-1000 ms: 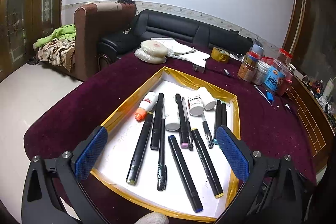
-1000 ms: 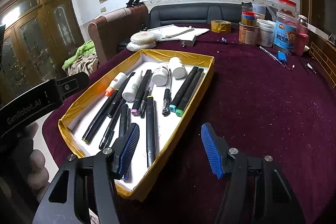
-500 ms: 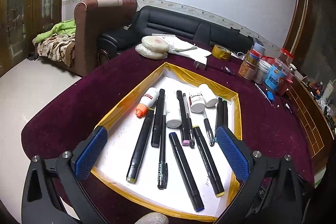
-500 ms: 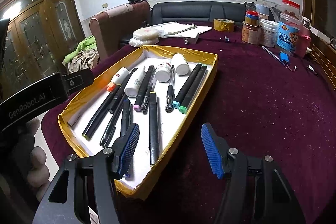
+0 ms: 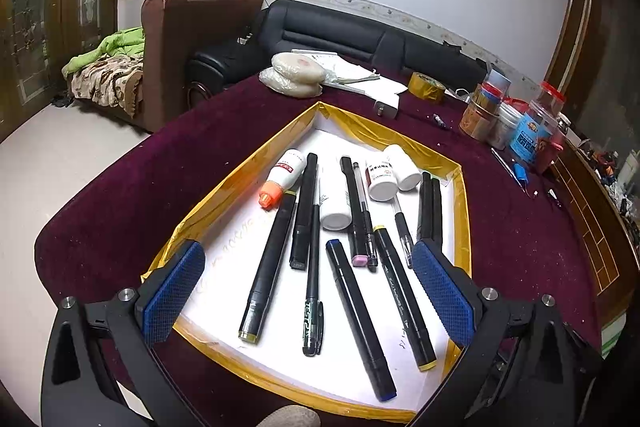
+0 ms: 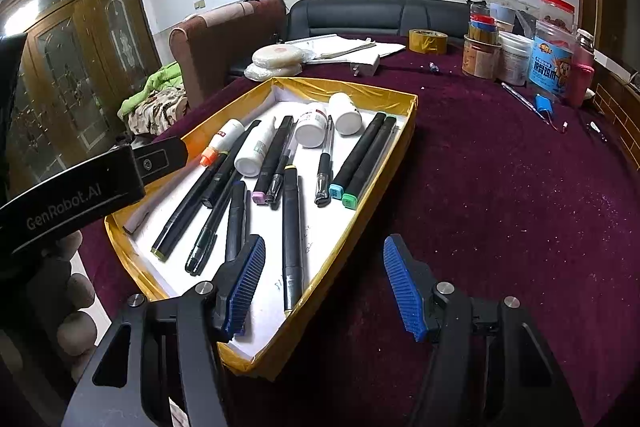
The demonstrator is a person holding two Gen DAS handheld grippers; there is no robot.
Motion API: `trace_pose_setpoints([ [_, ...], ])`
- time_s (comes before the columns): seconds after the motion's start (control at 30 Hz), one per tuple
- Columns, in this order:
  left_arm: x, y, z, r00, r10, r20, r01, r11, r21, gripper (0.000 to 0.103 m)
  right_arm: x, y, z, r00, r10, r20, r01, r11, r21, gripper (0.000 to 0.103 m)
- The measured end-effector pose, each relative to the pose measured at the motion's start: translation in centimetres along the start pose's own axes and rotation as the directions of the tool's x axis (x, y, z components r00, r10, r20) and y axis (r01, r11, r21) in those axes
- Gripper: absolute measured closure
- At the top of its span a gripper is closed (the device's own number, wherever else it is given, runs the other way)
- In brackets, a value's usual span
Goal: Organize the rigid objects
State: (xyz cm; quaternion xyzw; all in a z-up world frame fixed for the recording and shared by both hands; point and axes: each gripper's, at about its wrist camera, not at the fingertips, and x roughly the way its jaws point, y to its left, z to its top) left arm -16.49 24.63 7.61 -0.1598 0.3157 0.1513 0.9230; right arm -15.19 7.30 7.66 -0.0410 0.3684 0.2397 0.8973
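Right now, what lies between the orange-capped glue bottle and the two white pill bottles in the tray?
In the left wrist view: a black marker, a white bottle and a pink-tipped marker.

Both wrist views look steeply down, close over the tabletop [image 5: 120, 195], sharing the gold-rimmed tray [image 5: 240, 183] [image 6: 400, 131].

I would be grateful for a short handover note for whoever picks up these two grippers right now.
Left gripper: open, empty, hovering over the near end of the gold-edged tray.
Right gripper: open, empty, straddling the tray's near right wall; one finger over the tray, the other over the maroon tablecloth.
In the tray: black markers and pens lying roughly lengthwise, an orange-tipped glue bottle, and three white bottles on their sides.
Done: cannot tell from the pictures; nothing is held.
Left: pens and bottles are mixed and overlapping; grouping them likely remains. Jars and tape at the far table edge are untouched.
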Motion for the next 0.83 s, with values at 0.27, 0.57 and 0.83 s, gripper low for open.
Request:
trace_pose_setpoints([
  [0.27,0.3,0.2,-0.2,1.000,0.001,-0.006,-0.001,1.000,-0.006,0.000,0.1,0.1,-0.1,1.000,-0.001,-0.007,0.001,1.000,0.001,0.046],
  [0.57,0.3,0.4,-0.3,1.000,-0.014,-0.008,0.014,1.000,-0.014,0.000,0.2,0.4,-0.2,1.000,0.005,-0.006,-0.005,1.000,-0.007,0.046],
  [0.83,-0.4,-1.4,-0.2,0.998,-0.057,-0.015,0.057,0.997,0.054,0.000,-0.9,-1.6,0.5,1.000,0.008,0.020,-0.008,0.999,0.040,0.046],
])
